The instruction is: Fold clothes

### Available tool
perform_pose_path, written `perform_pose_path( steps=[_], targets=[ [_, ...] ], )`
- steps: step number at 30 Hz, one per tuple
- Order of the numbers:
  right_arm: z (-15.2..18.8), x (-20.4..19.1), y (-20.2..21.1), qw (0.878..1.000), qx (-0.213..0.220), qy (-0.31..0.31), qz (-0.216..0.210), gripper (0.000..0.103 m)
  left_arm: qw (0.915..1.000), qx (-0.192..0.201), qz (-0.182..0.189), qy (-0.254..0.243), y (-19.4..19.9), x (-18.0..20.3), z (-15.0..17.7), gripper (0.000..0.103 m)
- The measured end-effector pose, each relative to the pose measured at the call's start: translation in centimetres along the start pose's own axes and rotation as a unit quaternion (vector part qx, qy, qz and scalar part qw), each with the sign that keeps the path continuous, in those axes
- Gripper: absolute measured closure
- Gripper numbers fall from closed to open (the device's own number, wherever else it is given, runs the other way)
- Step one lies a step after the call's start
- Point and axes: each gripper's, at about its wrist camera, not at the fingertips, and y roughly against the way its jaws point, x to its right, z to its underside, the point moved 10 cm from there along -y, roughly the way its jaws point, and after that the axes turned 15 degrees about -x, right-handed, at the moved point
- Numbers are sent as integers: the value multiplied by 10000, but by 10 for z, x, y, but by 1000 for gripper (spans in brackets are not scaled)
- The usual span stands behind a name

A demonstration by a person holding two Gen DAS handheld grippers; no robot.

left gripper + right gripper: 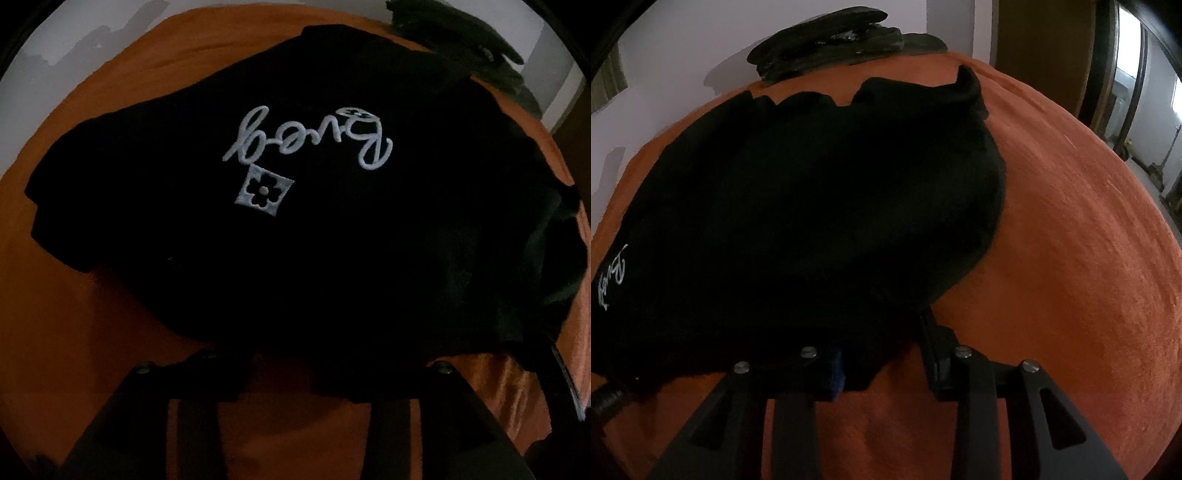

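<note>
The black garment [314, 229] lies spread on the orange bed [1071, 240], partly bunched; right tongs [886, 354] gape at its near hem, left tongs' [295, 369] spread unclear.

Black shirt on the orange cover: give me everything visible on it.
The black shirt is soft, dark knit-looking fabric, spread loosely, not yet folded, on the orange cover. It bears a white script logo and a small white square with a flower, upside down in the left view. One corner curls upward. Its near hem drapes over the fingers of both the left gripper and right gripper.
</note>
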Motion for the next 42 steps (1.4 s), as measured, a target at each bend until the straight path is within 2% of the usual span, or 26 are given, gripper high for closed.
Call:
perform_pose_path(
  steps=[1, 2, 3, 4, 9, 13, 17, 20, 24, 28, 31, 33, 37, 39, 42],
  targets=[
    [-2, -3, -1, 10000, 13, 51, 71, 72, 10000, 45, 36, 17, 1, 0, -1, 64],
    [-2, -3, 1, 9997, 80, 140, 164, 84, 9999, 91, 107, 43, 3, 0, -2, 82],
    [-3, -3, 2, 9994, 134, 195, 250, 96, 9997, 115, 180, 99, 6, -2, -3, 94],
    [-5, 0, 5, 9992, 183, 191, 298, 98, 9994, 120, 254, 180, 9, -5, -4, 96],
    [-19, 11, 44, 9980, 531, 80, 342, 99, 9970, 224, 636, 367, 44, -15, -10, 96],
    [-35, 2, 114, 9941, 1004, 264, 328, 99, 9933, 412, 991, 428, 92, -21, -13, 96],
    [-43, -8, 197, 9876, 1500, 378, 278, 100, 9879, 940, 1200, 283, 162, -44, -5, 96],
    [-51, -10, 255, 9823, 1802, 423, 298, 100, 9781, 1495, 1440, -139, 234, -53, -7, 96],
    [-60, -12, 352, 9728, 2284, 288, 267, 100, 9608, 2167, 1625, -591, 344, -65, -10, 96],
    [-68, -20, 452, 9590, 2821, 218, 166, 100, 9473, 2579, 1737, -772, 424, -74, -13, 96],
    [-73, -21, 504, 9505, 3099, 192, 113, 100, 9385, 2731, 1911, -899, 471, -81, -17, 96],
    [-77, -22, 537, 9452, 3260, 179, 66, 100, 9341, 2816, 1976, -955, 497, -79, -22, 96],
    [-87, -26, 554, 9425, 3331, 273, 59, 100, 9268, 2967, 2064, -1018, 536, -75, -26, 96],
    [-92, -28, 562, 9413, 3360, 323, 57, 100, 9275, 2974, 2022, -1025, 538, -70, -38, 96],
    [-99, -32, 573, 9395, 3403, 398, 55, 100, 9348, 2798, 1945, -1001, 522, -60, -59, 96]
  ],
)
